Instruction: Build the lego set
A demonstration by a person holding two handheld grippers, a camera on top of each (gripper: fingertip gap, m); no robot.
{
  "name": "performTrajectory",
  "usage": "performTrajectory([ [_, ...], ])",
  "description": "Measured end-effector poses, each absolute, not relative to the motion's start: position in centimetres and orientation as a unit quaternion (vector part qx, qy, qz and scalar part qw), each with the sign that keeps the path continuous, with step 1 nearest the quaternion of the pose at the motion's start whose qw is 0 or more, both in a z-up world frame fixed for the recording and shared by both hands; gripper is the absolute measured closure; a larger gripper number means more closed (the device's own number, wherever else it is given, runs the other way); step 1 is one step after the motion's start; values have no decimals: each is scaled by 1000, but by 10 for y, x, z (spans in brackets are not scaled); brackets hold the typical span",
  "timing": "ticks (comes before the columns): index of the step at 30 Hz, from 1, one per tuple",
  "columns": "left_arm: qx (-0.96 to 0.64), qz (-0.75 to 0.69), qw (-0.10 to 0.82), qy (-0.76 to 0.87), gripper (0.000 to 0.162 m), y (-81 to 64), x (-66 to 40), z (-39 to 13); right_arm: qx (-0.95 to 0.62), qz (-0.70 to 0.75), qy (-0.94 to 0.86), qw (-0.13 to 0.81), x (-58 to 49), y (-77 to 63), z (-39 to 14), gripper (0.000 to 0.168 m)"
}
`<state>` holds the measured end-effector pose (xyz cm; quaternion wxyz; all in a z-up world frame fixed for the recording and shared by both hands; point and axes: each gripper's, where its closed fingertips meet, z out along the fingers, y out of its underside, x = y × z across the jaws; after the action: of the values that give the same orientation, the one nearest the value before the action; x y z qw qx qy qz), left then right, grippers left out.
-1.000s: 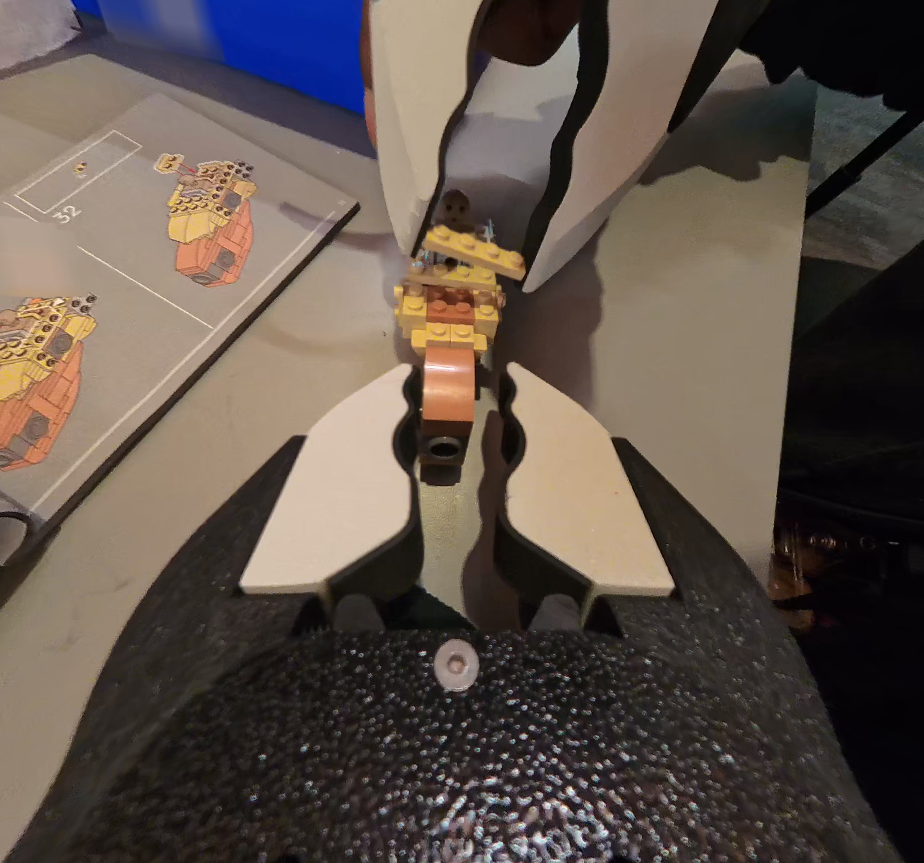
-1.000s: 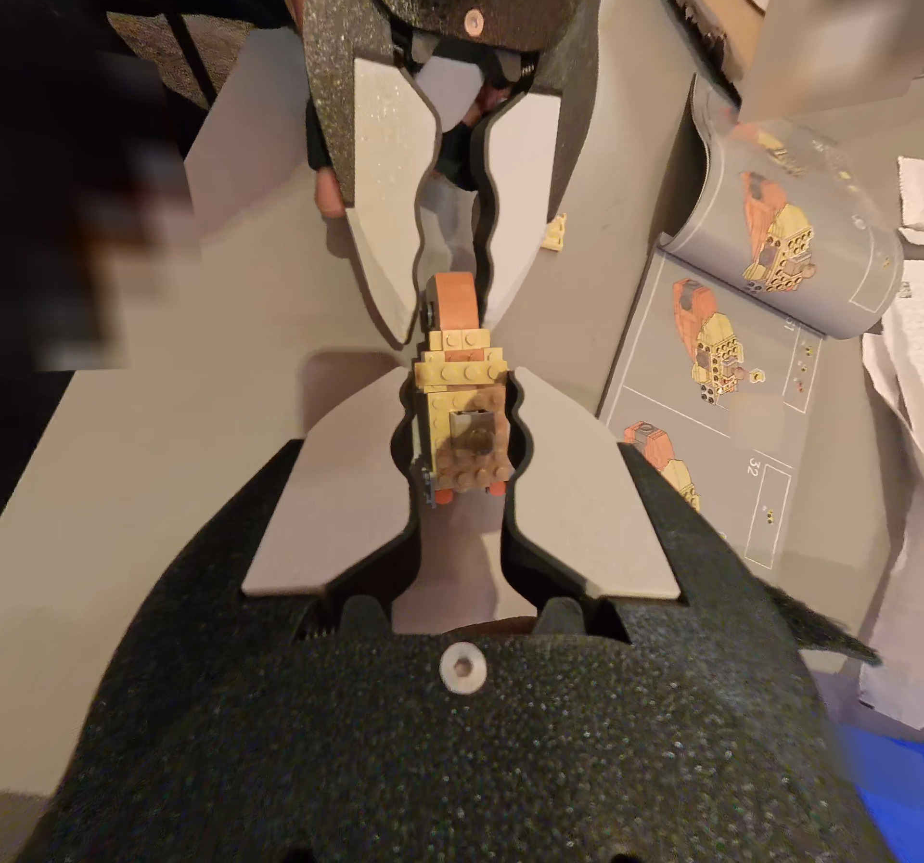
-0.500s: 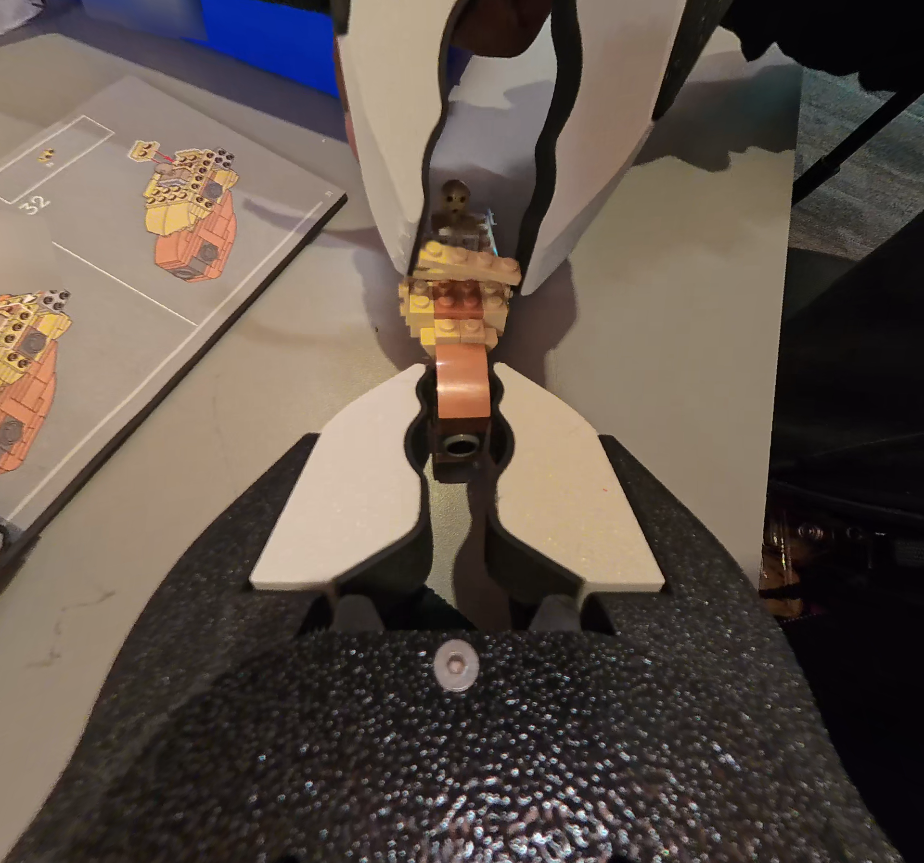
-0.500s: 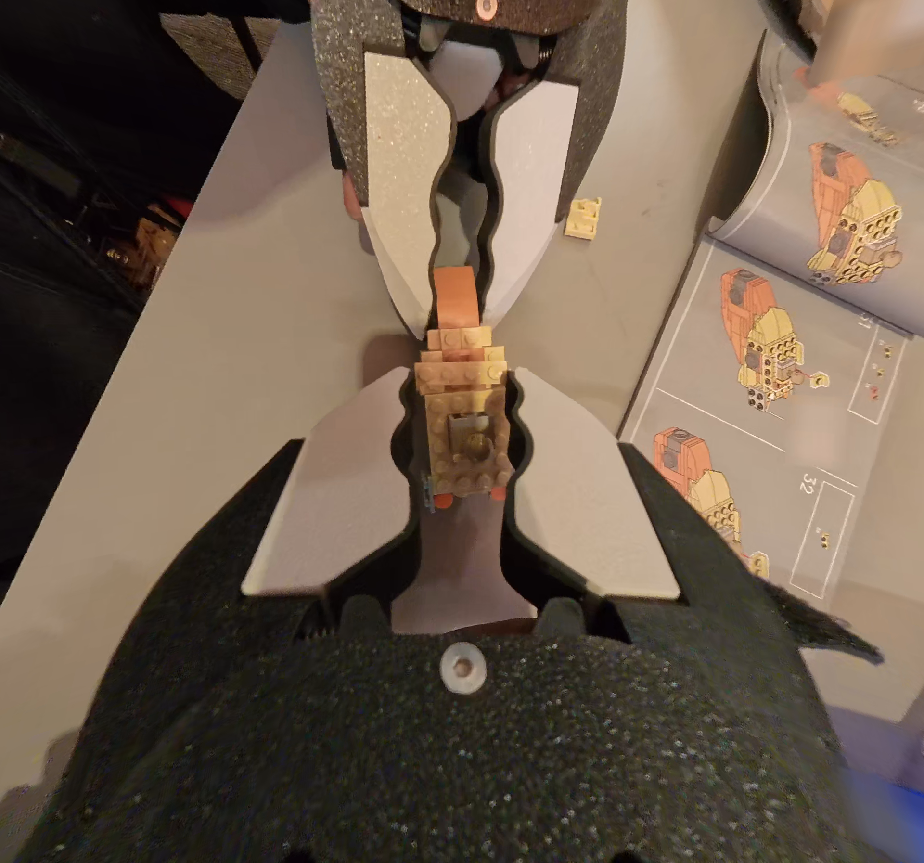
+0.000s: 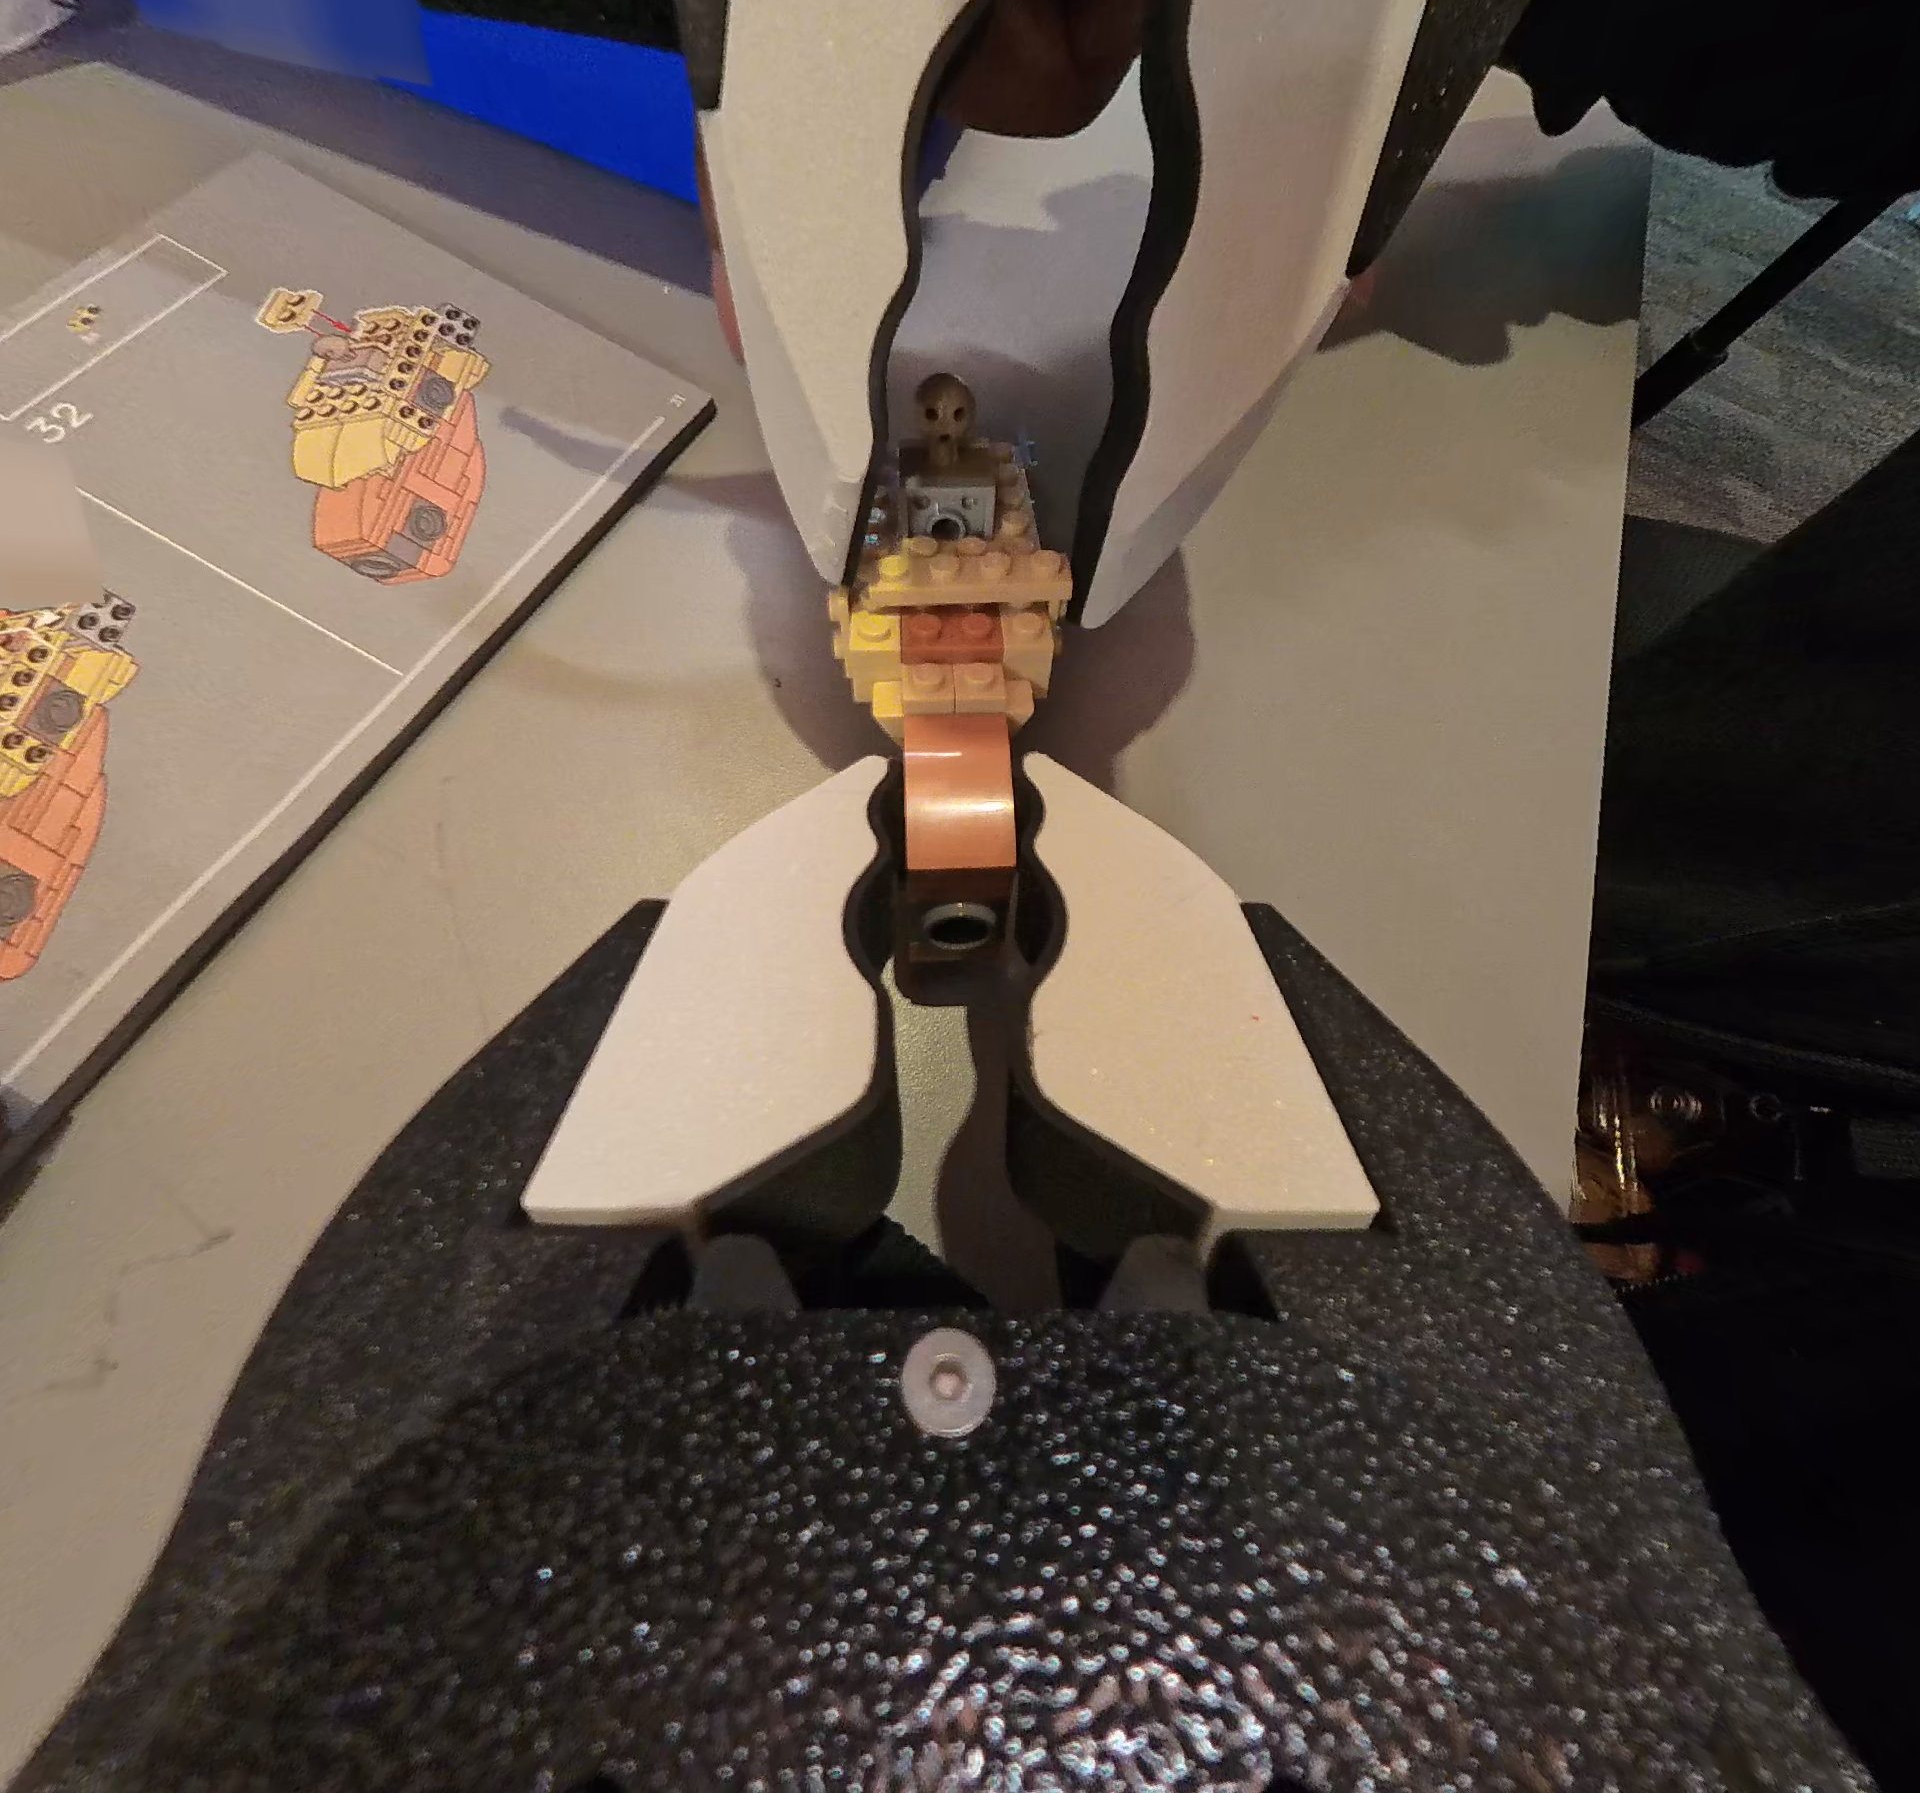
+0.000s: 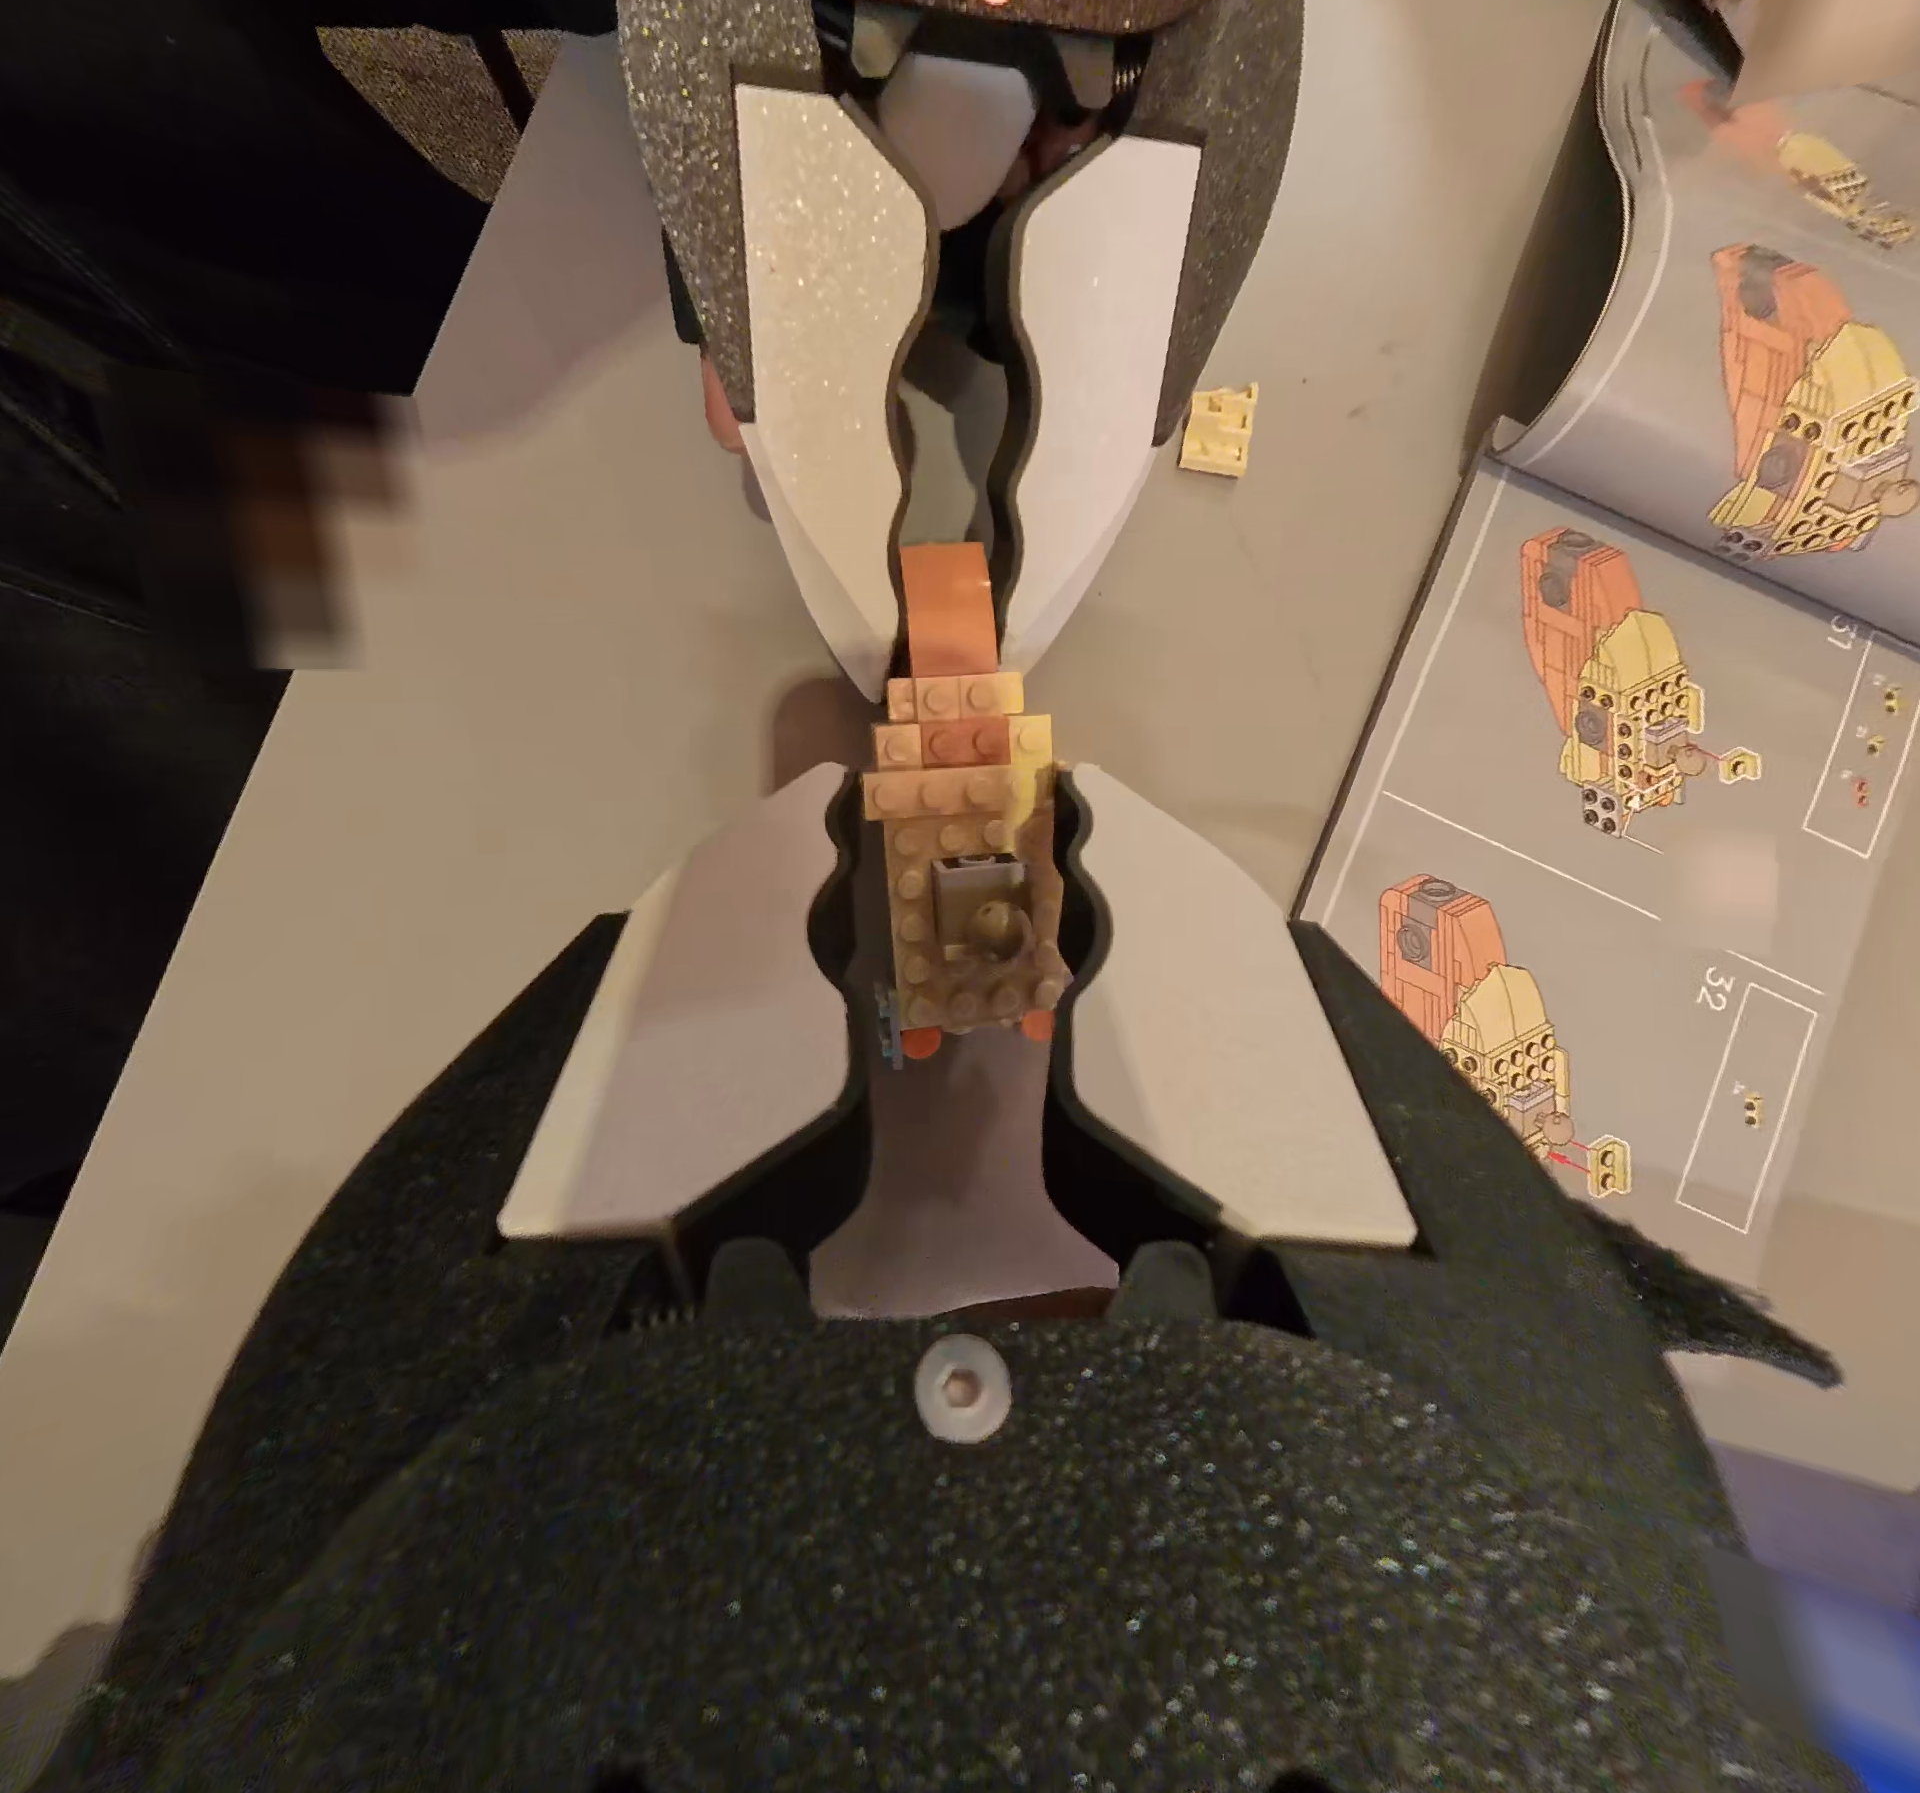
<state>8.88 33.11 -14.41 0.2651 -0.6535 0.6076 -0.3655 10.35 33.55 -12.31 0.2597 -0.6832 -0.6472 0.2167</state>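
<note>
A pale grey bench (image 6: 436, 912) carries an open instruction booklet (image 6: 1621, 808), lying to the right in the right wrist view. Above the bench, the two tools meet tip to tip with the lego model (image 6: 961, 839) between them. The right tool (image 6: 961, 886) is closed on the model's tan studded end; the left tool (image 5: 956, 870) is closed on its orange curved end. A loose tan piece (image 6: 1218, 429) lies on the bench just beside the booklet.

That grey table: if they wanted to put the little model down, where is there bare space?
Bare table lies on the side away from the instruction booklet, out to the table edge. A smaller patch lies between the loose tan brick and the lego model. The booklet side is crowded.
</note>
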Motion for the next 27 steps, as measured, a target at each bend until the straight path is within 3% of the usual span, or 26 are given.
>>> performTrajectory([
  [9,-654,-367,264,607,144,331,89,-144,-683,229,-623,305,109,328,-112,130],
  [17,-655,-368,263,605,144,331,89,-144,-689,196,-599,358,108,318,-106,155],
  [27,-655,-366,265,605,144,331,88,-144,-694,193,-602,346,101,317,-114,155],
])
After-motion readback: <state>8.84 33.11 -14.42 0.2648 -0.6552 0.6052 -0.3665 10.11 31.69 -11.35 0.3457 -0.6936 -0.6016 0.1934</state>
